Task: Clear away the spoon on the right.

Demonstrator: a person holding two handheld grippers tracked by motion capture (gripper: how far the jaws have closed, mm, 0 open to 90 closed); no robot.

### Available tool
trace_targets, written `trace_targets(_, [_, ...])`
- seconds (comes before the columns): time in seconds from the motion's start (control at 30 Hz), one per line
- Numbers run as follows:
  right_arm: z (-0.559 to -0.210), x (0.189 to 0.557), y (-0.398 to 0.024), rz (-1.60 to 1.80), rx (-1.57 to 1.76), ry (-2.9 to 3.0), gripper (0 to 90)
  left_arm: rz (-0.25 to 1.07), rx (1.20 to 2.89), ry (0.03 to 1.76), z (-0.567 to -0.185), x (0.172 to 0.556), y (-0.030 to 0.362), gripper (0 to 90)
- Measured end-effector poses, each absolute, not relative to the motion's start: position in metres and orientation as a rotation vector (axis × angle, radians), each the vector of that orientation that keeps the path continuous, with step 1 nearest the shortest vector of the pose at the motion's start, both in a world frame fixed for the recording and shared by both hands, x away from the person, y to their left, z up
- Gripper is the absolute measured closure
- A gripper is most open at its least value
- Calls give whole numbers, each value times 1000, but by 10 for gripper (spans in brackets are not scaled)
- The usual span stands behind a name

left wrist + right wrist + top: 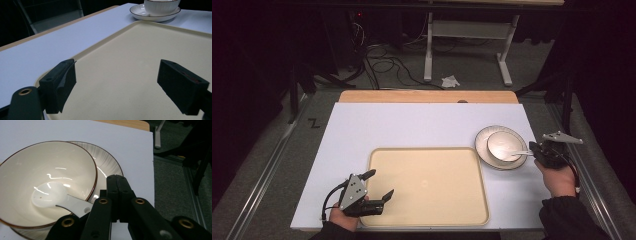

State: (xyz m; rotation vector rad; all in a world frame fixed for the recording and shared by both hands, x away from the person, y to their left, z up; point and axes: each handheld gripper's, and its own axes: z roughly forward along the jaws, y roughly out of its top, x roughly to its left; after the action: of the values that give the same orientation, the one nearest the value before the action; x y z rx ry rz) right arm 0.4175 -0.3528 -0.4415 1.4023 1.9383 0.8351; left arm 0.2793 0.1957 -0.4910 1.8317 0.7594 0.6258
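At the right of the high view, a white bowl (pixel 504 145) sits on a gold-rimmed saucer (pixel 482 141) on the white tabletop (pixel 412 125), just beside the upper right corner of the empty cream tray (pixel 427 186). A white ceramic spoon (pixel 517 151) rests in the bowl, its scoop down on the bowl's floor and its handle sloping up over the rim toward the right of the frame; its long axis runs roughly left to right, handle end toward the right tongs (pixel 532 148).

In the right gripper view the right tongs (pixel 116 183) have their jaws pressed together, with nothing visible between them. They stand just beside the spoon's (pixel 60 200) handle, over the saucer's (pixel 107 167) rim. I cannot tell whether they touch the handle.

The left tongs (pixel 379 185) hang over the lower left part of the tray with jaws wide apart and nothing between them, as the left gripper view (pixel 117 80) confirms.

All three pieces look like glazed ceramic: stiff, smooth, probably slippery, and liable to chip if knocked together. The spoon is likely light. Its flat handle, near the pierced end, is the natural place to pinch. The bowl (pixel 47 182) would probably be heavier and best taken by its rim.
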Motion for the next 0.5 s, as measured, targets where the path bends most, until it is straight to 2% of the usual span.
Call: trace_targets(0.5, [-453,387,-369,955,1368,1877,900,625,1840,762,-492,281,195,159])
